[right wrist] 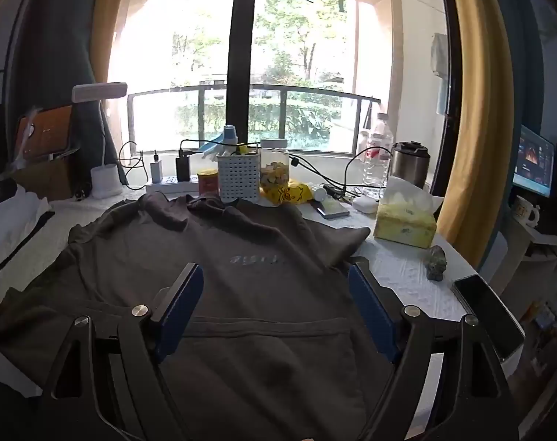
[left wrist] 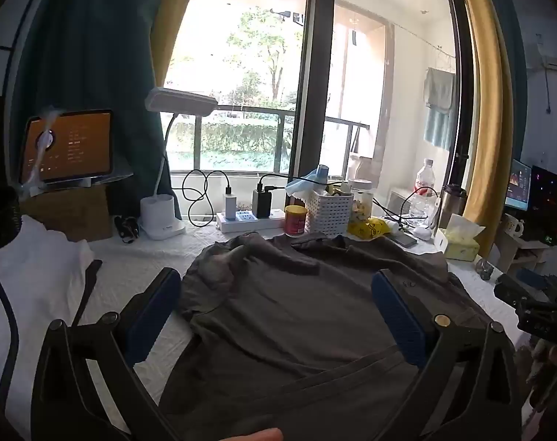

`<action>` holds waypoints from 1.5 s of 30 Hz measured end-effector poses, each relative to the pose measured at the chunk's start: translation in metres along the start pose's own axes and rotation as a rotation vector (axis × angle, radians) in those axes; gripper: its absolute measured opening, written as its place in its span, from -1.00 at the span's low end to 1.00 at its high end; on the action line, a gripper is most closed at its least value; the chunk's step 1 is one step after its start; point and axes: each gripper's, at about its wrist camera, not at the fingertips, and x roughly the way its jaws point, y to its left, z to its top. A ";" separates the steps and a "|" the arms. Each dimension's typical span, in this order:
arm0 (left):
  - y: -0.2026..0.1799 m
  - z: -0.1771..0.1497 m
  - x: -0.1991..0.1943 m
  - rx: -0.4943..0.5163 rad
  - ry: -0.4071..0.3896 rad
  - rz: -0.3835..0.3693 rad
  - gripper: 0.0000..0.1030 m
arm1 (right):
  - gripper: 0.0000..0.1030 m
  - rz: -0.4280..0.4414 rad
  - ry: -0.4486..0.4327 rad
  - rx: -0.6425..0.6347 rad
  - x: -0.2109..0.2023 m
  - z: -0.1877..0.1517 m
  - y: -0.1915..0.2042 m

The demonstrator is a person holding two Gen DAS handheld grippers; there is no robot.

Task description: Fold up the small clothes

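A dark grey hooded sweatshirt [left wrist: 285,312] lies spread on the white-covered table, front up, with a faint chest print and a front pocket [right wrist: 263,334]. Its hood lies bunched at the far end [right wrist: 190,213]. My left gripper [left wrist: 276,286] is open and empty, held over the garment's left part. My right gripper [right wrist: 274,283] is open and empty, held over the garment's middle above the pocket. The right gripper's body shows at the right edge of the left wrist view [left wrist: 535,301].
Behind the sweatshirt stand a white basket [right wrist: 238,180], a red can [right wrist: 207,180], a jar [right wrist: 274,165], a power strip [left wrist: 249,220] and a desk lamp [left wrist: 160,217]. A tissue box [right wrist: 403,220], a small figurine [right wrist: 435,262] and a phone [right wrist: 488,316] lie at the right. White cloth [left wrist: 32,268] lies left.
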 end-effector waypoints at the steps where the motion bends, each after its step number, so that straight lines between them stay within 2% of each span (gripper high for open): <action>1: 0.001 0.000 0.000 0.000 0.004 0.001 0.98 | 0.62 -0.001 -0.003 0.002 -0.001 0.000 -0.001; 3: -0.005 0.001 -0.002 0.023 0.007 0.007 0.98 | 0.62 0.000 -0.007 0.007 -0.004 0.002 -0.003; 5: -0.003 0.000 -0.002 0.000 0.006 0.003 0.98 | 0.62 0.005 0.005 -0.013 -0.001 0.000 0.000; 45: -0.004 -0.004 -0.007 0.022 0.017 -0.015 0.98 | 0.62 0.023 0.025 -0.006 0.005 -0.001 0.004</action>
